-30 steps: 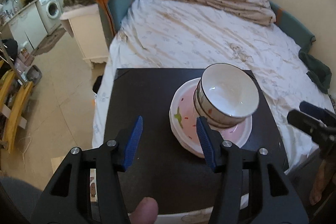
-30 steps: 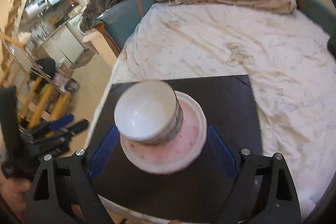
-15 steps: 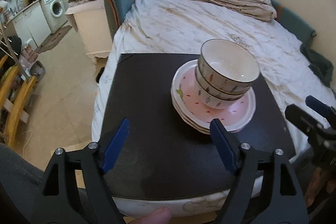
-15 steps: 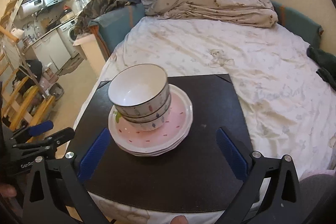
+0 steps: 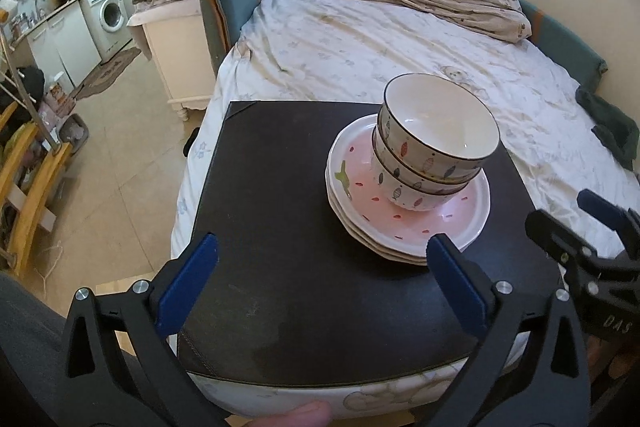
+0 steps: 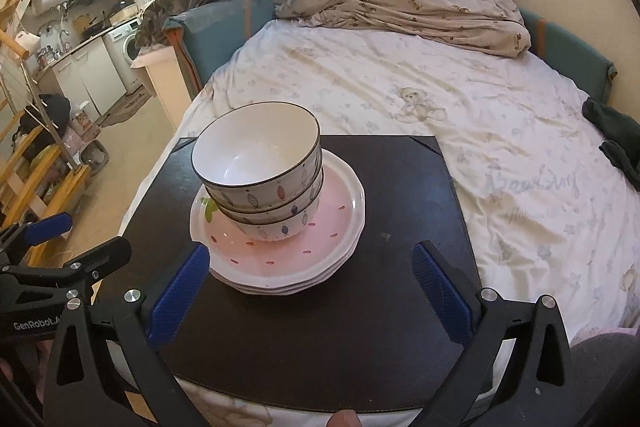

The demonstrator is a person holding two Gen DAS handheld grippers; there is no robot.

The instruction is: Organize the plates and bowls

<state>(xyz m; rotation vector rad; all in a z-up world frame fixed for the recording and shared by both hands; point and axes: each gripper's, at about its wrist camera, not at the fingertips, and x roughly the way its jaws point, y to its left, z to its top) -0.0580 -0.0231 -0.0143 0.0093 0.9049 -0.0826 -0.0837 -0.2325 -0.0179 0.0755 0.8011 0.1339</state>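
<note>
Your two patterned bowls [image 5: 434, 143] sit nested, one inside the other, on the pink top plate of a stack of plates [image 5: 404, 219], which rests on the black board [image 5: 280, 227] laid over the near end of the bed [image 5: 380, 39]. Your left gripper [image 5: 324, 275] is opening its jaws wide with nothing between them, short of the plates. Your right gripper [image 6: 312, 291] stands fully spread and empty, its blue pads [image 6: 182, 291] flanking the stack's near rim without touching it.
</note>
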